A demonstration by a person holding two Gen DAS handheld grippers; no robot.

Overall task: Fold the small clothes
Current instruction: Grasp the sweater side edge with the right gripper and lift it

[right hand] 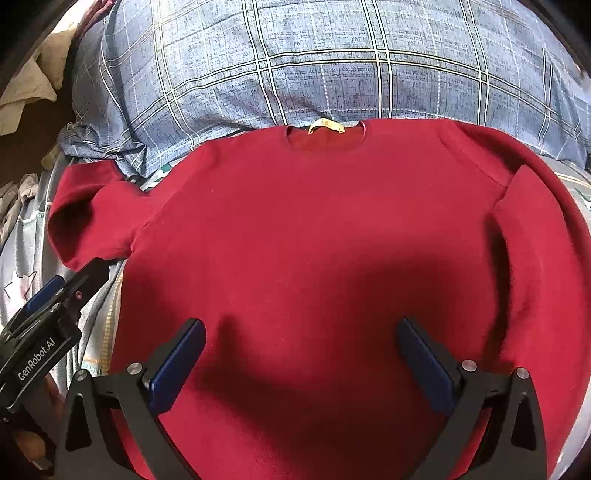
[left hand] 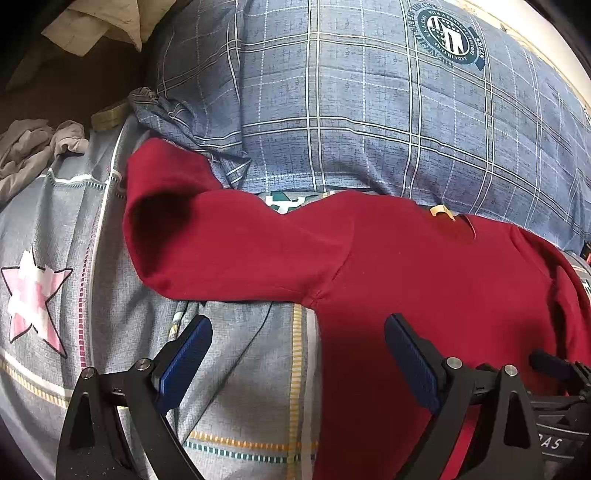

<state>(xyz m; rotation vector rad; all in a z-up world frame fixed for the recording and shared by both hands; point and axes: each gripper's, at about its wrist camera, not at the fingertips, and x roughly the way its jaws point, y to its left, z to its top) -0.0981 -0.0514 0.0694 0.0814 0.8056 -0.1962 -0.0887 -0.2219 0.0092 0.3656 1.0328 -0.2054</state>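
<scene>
A small red long-sleeved top lies flat on the bed, neck hole and yellow label at the far side. Its left sleeve stretches out to the left. The right sleeve is folded back along the body. My left gripper hovers open over the top's left edge, below the armpit, with nothing between its blue pads. My right gripper is open above the middle of the body, holding nothing. In the right wrist view the left gripper shows at the lower left.
A blue plaid pillow lies just beyond the top's collar. The bed cover is grey with a pink star and striped bands. Crumpled grey clothes sit at the far left, beige cloth in the top corner.
</scene>
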